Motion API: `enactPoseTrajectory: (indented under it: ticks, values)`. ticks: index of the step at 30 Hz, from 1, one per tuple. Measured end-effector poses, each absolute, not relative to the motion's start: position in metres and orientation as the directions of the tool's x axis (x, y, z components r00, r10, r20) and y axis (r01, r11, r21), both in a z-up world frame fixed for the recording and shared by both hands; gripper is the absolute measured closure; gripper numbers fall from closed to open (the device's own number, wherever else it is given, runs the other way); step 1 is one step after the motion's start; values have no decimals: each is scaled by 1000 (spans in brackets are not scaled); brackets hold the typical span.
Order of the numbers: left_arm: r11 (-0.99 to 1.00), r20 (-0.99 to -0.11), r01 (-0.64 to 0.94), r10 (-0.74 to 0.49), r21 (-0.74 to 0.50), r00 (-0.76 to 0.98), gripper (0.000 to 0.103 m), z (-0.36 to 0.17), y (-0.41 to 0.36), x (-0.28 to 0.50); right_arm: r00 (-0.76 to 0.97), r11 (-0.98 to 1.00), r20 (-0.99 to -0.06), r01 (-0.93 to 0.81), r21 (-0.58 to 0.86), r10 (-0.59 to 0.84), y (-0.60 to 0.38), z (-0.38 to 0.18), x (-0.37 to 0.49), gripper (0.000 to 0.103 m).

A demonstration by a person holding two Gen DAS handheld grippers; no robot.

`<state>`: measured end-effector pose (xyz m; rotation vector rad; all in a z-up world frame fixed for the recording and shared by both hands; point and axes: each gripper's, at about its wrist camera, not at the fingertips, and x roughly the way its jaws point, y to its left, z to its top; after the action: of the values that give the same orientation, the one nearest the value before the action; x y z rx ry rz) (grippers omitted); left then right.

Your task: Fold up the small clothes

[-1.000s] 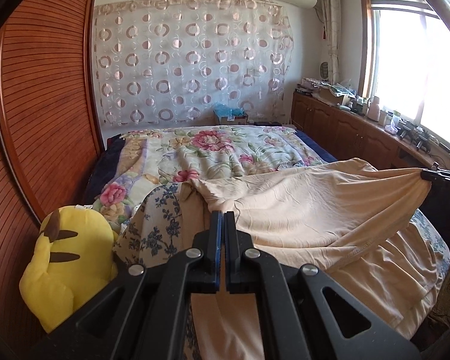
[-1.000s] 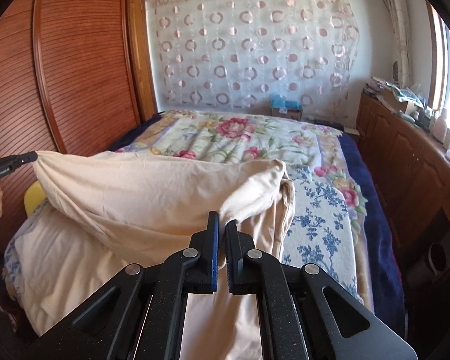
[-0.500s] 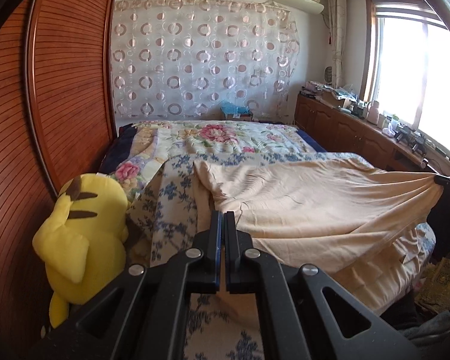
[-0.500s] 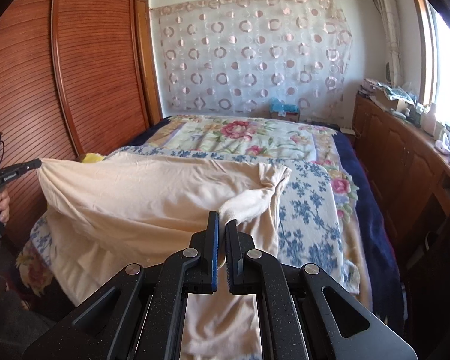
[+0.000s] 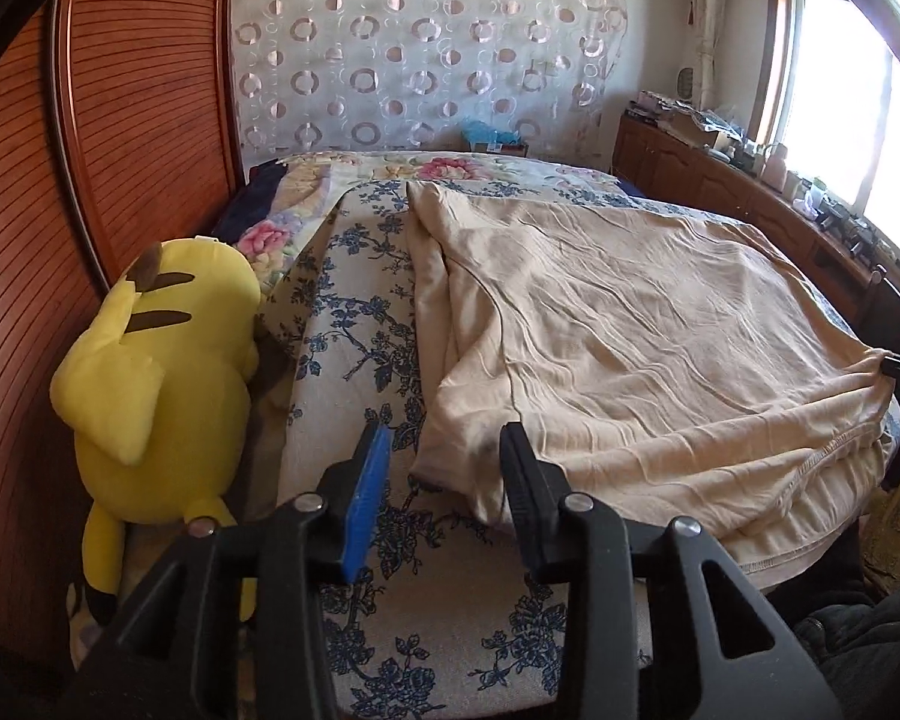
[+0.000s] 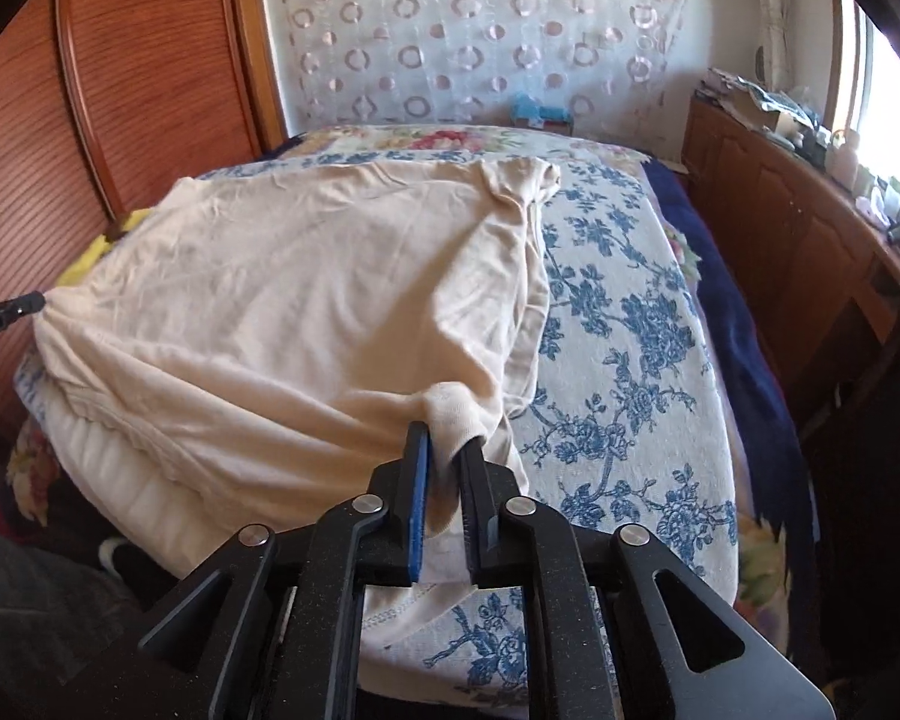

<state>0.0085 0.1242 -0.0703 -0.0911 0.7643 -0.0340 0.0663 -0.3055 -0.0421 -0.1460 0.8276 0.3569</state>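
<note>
- While you count what lies on the bed, you find one cream garment (image 5: 618,324), one yellow plush toy (image 5: 150,372) at the left of the frame, and two grippers.
- Your left gripper (image 5: 444,450) stands spread apart at the lower centre, with the garment's near corner lying between its fingers, not pinched.
- Your right gripper (image 6: 447,450) pinches a bunched cream corner at the lower centre of its own view.
- Only the left view shows the whole plush toy; the right view shows just a yellow sliver at its left edge, plus the wooden cabinets (image 6: 780,222) at the right.
- The garment lies spread, wrinkled and doubled over on the blue-flowered bedspread (image 6: 618,324), a stitched hem along its near edge.
</note>
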Motion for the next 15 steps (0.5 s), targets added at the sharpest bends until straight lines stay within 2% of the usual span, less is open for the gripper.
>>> enactPoseTrajectory:
  ticks: [2, 3, 4, 11, 15]
  values:
    - [996, -689, -3, -63, -94, 722, 58, -70, 124, 9, 633, 929, -732, -370, -2, 251, -307, -36, 67, 68]
    - [996, -690, -1, -65, -95, 721, 56, -70, 123, 10, 644, 929, -723, -369, -6, 251, -309, -31, 68, 53]
    - [995, -690, 0, -66, -95, 720, 55, -70, 122, 11, 657, 930, -711, -368, -14, 249, -309, -26, 68, 49]
    - [996, -701, 4, -68, -92, 710, 53, -76, 117, 17, 705, 930, -669, -364, -55, 237, -300, -10, 68, 46]
    - [996, -708, -1, -62, -89, 704, 53, -81, 117, 20, 675, 914, -683, -405, -30, 278, -280, -22, 76, 41]
